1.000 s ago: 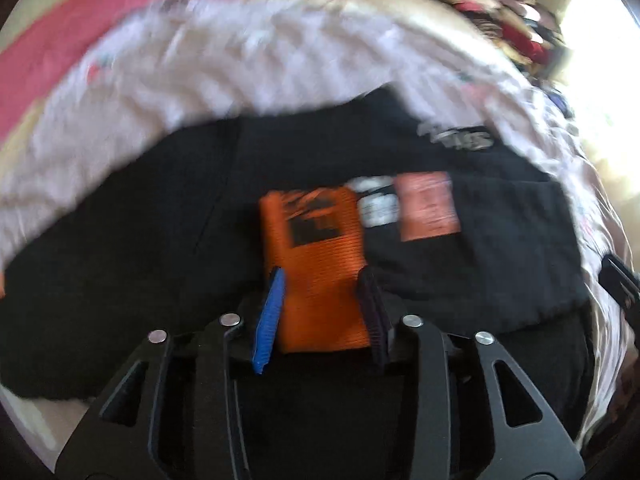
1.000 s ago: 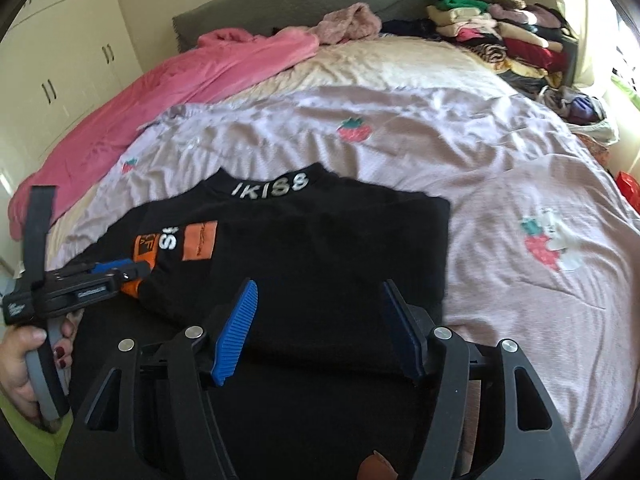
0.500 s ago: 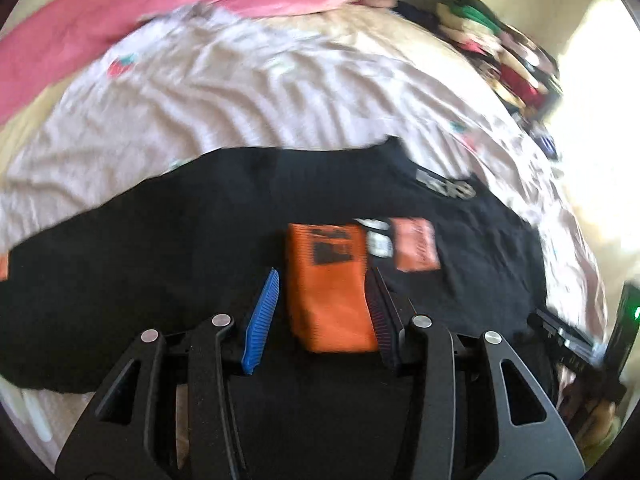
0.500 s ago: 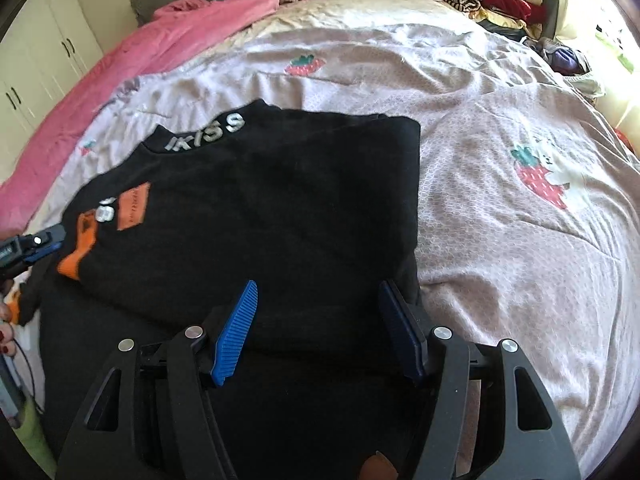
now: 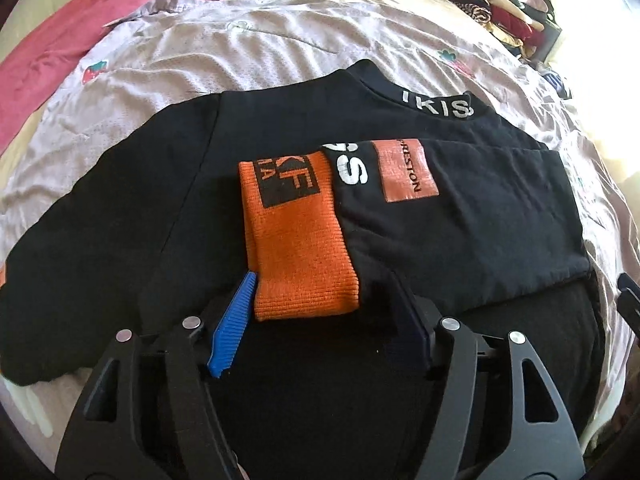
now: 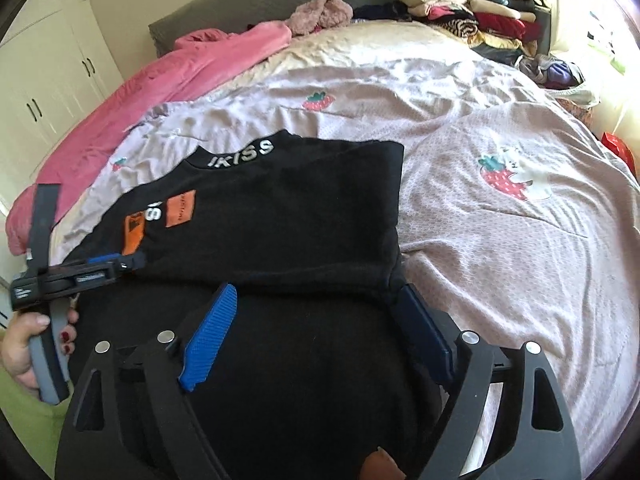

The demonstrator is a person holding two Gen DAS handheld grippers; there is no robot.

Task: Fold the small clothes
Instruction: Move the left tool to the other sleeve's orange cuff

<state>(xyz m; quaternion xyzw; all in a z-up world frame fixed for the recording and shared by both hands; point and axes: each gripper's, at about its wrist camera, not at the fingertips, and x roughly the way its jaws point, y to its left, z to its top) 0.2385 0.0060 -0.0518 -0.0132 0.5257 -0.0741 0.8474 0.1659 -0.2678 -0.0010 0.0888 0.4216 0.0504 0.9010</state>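
Currently, scene as follows:

Garment: black knit sweater with white "IKISS" lettering on the collar (image 5: pixel 280 184) lies flat on the bed, collar at 12 o'clock in both views (image 6: pixel 288 220).
Folded sleeve: one sleeve is laid across the body; its ribbed orange cuff with a black printed block (image 5: pixel 300 248) points toward 6 o'clock in the left wrist view. In the right wrist view the cuff (image 6: pixel 134 234) sits at 9 o'clock.
Patch: orange rectangular label with dark lettering (image 5: pixel 408 176) sits on the sleeve, just beside the cuff at its 2 o'clock.
Other sleeve: extends unfolded toward 9 o'clock in the left wrist view.
Left gripper (image 5: pixel 320 312): fingers spread apart, gripping nothing. The orange cuff end lies between the blue ribbed pad (image 5: pixel 234 324) and the dark pad. Contact with the fabric cannot be determined. In the right wrist view this gripper (image 6: pixel 120 262) is at 9 o'clock, held in a hand with red-painted nails (image 6: pixel 28 352).
Right gripper (image 6: pixel 316 328): fingers spread apart, gripping nothing, positioned over the sweater's lower body, near the folded edge at 3 o'clock.
Support surface: pale lilac quilt with strawberry motifs (image 6: pixel 500 220).
Surroundings: pink blanket (image 6: pixel 160 88) at 10 o'clock; stack of folded clothes (image 6: pixel 472 12) at 1 o'clock.
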